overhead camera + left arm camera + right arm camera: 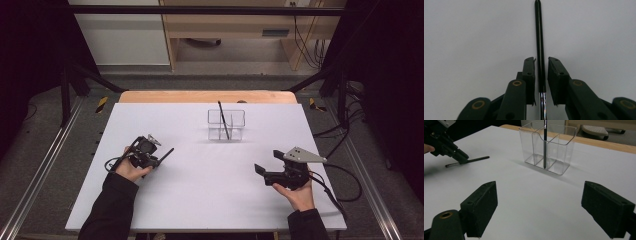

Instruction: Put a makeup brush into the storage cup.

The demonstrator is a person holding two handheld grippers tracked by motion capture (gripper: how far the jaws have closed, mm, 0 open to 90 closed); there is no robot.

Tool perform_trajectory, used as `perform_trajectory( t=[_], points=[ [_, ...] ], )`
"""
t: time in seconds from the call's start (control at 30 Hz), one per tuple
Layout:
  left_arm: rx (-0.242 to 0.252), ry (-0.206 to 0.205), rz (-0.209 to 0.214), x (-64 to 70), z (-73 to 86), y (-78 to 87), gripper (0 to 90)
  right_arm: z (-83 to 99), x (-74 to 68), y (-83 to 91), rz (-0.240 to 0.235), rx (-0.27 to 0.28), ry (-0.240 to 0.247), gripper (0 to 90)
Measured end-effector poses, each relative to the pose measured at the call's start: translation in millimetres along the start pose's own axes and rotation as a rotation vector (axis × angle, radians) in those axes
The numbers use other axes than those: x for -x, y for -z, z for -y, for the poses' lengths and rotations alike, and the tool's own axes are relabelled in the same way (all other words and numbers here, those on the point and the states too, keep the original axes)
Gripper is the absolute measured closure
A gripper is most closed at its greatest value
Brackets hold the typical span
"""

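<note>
Near the table's left edge, my left gripper (541,65) straddles a black pen (539,45), jaws nearly closed, pen axis along them; right gripper (540,212) wide open, empty.

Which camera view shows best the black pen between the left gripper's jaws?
The left gripper view: the black pen runs lengthwise between its jaws. The right gripper view shows it small, lying on the table; the high view barely shows it.
</note>
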State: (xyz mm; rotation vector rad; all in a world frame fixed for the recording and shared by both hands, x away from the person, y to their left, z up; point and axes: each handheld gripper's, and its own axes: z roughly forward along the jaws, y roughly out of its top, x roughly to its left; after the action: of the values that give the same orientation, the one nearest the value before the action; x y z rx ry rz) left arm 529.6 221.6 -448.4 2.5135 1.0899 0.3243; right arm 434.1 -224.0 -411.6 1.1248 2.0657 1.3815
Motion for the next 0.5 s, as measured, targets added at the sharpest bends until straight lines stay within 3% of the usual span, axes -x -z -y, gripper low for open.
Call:
perform_trajectory(
  t=[0.33, 0.5],
  points=[
    [-0.025, 0.007, 0.024, 0.2, 0.3, -1.9, 81.4, 0.4, -0.4, -1.3, -0.003, -0.005, 0.000, 13.6],
    [-0.030, 0.005, 0.007, 3.6, -0.7, -2.1, 83.0, 0.4, -0.3, -0.8, -0.002, -0.005, 0.000, 13.6]
  ],
)
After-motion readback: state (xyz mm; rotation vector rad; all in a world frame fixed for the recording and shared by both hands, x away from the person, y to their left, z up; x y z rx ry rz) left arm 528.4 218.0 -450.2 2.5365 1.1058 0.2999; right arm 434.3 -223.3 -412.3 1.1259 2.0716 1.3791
